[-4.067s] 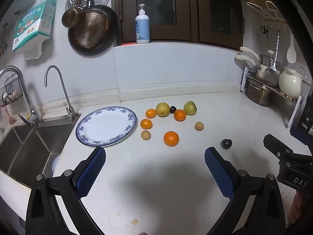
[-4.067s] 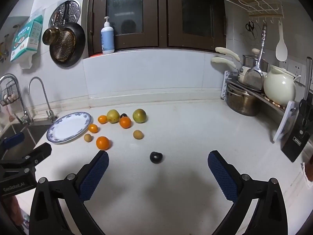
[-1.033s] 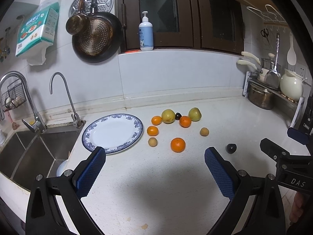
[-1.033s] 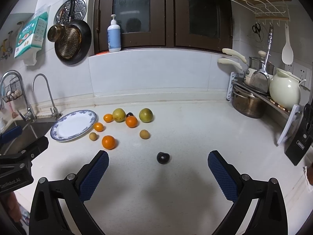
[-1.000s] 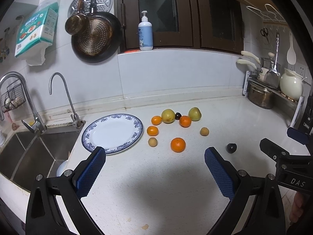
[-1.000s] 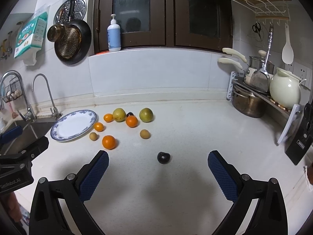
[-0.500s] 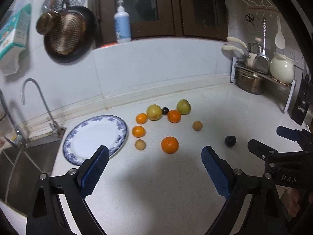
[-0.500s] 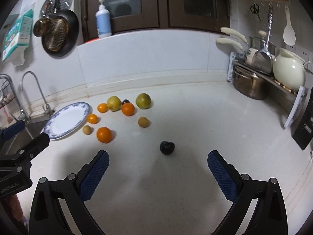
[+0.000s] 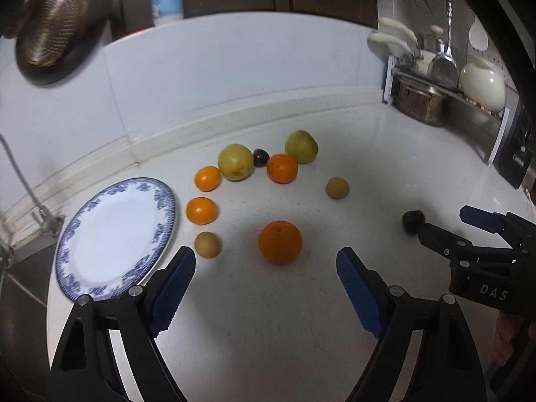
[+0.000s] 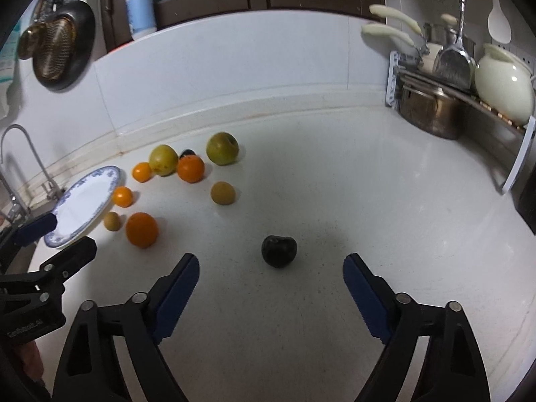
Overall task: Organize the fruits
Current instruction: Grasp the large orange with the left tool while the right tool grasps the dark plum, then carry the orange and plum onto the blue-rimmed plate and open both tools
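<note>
Several fruits lie loose on the white counter beside an empty blue-rimmed plate. A large orange sits just ahead of my left gripper, whose jaws are closing with nothing between them. A dark plum lies just ahead of my right gripper, whose jaws are also closing on nothing. Farther back are two small oranges, a third orange, two yellow-green apples, a second dark plum and two small brown fruits.
A sink and tap lie left of the plate. A steel pot, a cream jug and utensils stand on a rack at the back right. A pan hangs on the wall; a soap bottle stands on the ledge.
Both grippers have moved forward and down toward the fruit, and their jaws have narrowed. The large orange and the dark plum now sit much closer to the fingertips.
</note>
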`<action>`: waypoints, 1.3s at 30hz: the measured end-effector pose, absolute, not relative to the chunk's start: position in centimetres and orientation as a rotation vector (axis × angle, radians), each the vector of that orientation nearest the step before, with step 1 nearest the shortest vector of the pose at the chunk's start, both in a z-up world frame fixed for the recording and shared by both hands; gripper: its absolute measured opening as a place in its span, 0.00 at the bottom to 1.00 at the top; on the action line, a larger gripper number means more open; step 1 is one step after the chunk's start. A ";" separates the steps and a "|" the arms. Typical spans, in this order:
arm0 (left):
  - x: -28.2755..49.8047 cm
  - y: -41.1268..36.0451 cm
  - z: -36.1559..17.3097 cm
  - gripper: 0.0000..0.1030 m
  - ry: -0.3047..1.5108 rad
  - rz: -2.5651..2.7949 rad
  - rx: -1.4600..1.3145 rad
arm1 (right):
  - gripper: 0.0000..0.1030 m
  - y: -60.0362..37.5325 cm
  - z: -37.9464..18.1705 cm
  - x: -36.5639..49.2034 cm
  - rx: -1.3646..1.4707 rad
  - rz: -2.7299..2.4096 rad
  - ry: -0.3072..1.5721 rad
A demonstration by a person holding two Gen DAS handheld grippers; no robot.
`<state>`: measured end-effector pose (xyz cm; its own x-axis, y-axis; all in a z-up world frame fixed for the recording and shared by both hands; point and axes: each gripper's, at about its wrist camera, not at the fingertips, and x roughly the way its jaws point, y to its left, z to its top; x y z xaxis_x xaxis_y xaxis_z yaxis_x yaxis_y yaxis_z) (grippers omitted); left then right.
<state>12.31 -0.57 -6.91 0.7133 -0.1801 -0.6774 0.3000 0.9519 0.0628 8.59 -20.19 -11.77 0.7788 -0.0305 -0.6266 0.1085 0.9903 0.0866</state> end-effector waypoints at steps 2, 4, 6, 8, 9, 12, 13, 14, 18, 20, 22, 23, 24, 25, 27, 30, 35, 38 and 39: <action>13.2 -0.7 -7.5 0.81 0.747 -0.279 0.177 | 0.77 -20.4 -12.2 9.2 0.130 -0.080 0.691; 13.9 -1.0 -8.0 0.79 0.763 -0.289 0.179 | 0.73 -20.5 -12.6 9.8 0.138 -0.078 0.708; 14.5 -1.0 -8.4 0.77 0.773 -0.294 0.178 | 0.70 -20.6 -13.0 10.4 0.142 -0.077 0.719; 15.1 -1.1 -8.8 0.75 0.787 -0.299 0.173 | 0.65 -20.6 -13.3 10.9 0.149 -0.074 0.732; 15.4 -1.1 -9.0 0.73 0.792 -0.301 0.169 | 0.64 -20.6 -13.4 11.1 0.154 -0.069 0.737; 16.1 -1.2 -9.4 0.69 0.812 -0.308 0.156 | 0.59 -20.4 -13.8 11.9 0.153 -0.059 0.754; 16.3 -1.3 -9.5 0.66 0.818 -0.313 0.151 | 0.55 -20.4 -13.9 12.0 0.147 -0.058 0.760; 16.5 -1.3 -9.6 0.65 0.827 -0.320 0.147 | 0.53 -20.3 -14.0 12.2 0.144 -0.056 0.764; 17.1 -1.6 -10.0 0.59 0.849 -0.332 0.132 | 0.48 -20.4 -14.2 12.7 0.140 -0.054 0.773; 17.4 -1.7 -10.2 0.56 0.863 -0.336 0.126 | 0.43 -20.4 -14.3 13.0 0.132 -0.054 0.780; 17.8 -1.8 -10.4 0.51 0.873 -0.342 0.127 | 0.40 -20.5 -14.5 13.2 0.131 -0.057 0.786; 17.9 -1.9 -10.5 0.50 0.875 -0.343 0.127 | 0.39 -20.6 -14.5 13.2 0.132 -0.058 0.789; 18.0 -1.9 -10.6 0.47 0.878 -0.343 0.129 | 0.38 -20.7 -14.5 13.3 0.134 -0.058 0.790; 18.0 -2.0 -10.7 0.44 0.882 -0.342 0.130 | 0.36 -20.7 -14.5 13.3 0.133 -0.059 0.790; 18.1 -2.2 -10.8 0.43 0.886 -0.336 0.130 | 0.32 -20.8 -14.6 13.3 0.127 -0.064 0.791; 18.1 -2.4 -10.8 0.39 0.881 -0.325 0.145 | 0.31 -20.9 -14.6 13.4 0.126 -0.057 0.790; 18.0 -2.4 -10.8 0.39 0.880 -0.327 0.152 | 0.31 -20.8 -14.6 13.3 0.106 -0.052 0.781; 17.8 -2.3 -10.6 0.39 0.874 -0.332 0.145 | 0.31 -20.8 -14.6 13.2 0.107 -0.048 0.781; 17.6 -2.3 -10.4 0.39 0.869 -0.333 0.145 | 0.31 -20.8 -14.5 13.1 0.108 -0.044 0.778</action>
